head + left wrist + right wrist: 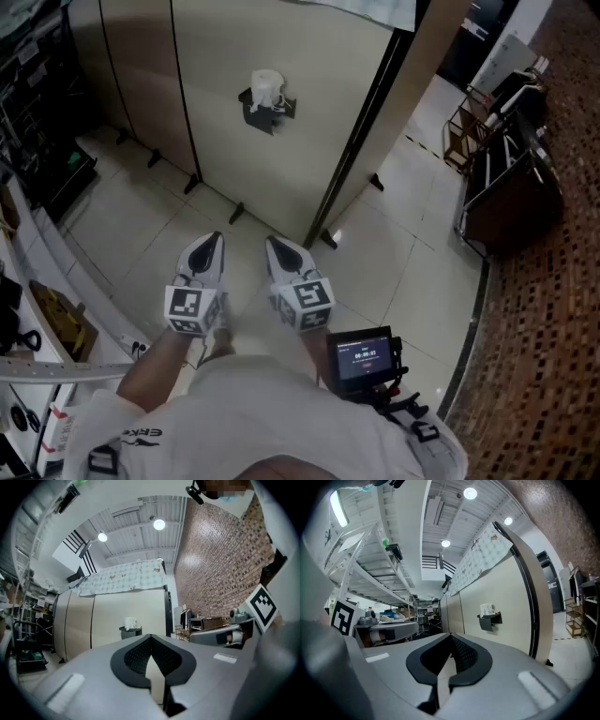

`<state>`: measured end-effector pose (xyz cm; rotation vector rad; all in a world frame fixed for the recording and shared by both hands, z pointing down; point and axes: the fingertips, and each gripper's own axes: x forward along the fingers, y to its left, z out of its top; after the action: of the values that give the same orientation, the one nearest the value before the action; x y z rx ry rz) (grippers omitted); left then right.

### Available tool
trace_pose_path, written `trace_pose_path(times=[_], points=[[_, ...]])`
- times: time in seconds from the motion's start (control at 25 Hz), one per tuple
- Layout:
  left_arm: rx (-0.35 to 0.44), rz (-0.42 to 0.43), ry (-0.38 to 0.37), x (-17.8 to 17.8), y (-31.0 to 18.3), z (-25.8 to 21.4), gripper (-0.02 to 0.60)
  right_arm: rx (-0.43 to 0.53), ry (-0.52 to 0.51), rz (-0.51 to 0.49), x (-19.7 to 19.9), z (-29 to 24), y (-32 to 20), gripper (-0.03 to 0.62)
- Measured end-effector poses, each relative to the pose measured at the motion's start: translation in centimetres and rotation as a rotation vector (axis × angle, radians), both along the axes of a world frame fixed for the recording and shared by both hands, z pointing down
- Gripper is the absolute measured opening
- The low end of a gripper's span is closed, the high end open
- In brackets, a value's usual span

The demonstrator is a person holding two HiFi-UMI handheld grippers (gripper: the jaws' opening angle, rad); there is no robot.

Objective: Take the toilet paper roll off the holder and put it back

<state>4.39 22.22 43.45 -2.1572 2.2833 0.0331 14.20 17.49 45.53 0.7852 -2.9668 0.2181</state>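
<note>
The white toilet paper roll (267, 87) sits on its dark grey wall holder (270, 113) on the beige partition panel (319, 122), at twelve o'clock and well apart from both grippers. The left gripper (210, 246) and the right gripper (279, 250) have their jaws together and hold nothing. Arriving with the jaws unopened could knock the roll off. How the roll seats on the holder is too small to tell.
</note>
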Motion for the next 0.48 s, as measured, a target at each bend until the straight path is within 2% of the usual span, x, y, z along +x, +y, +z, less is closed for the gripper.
trace_pose_path(times=[0.2, 0.48], points=[[0.032, 0.019, -0.01, -4.1, -3.3, 0.2, 0.002, -0.005, 0.02, 0.01, -4.0, 0.8, -3.0, 0.014], [0.061, 0.038, -0.011, -11.9, -9.5, -1.3, 0.002, 0.033, 0.027, 0.019, -11.8, -0.9, -9.1, 0.014]])
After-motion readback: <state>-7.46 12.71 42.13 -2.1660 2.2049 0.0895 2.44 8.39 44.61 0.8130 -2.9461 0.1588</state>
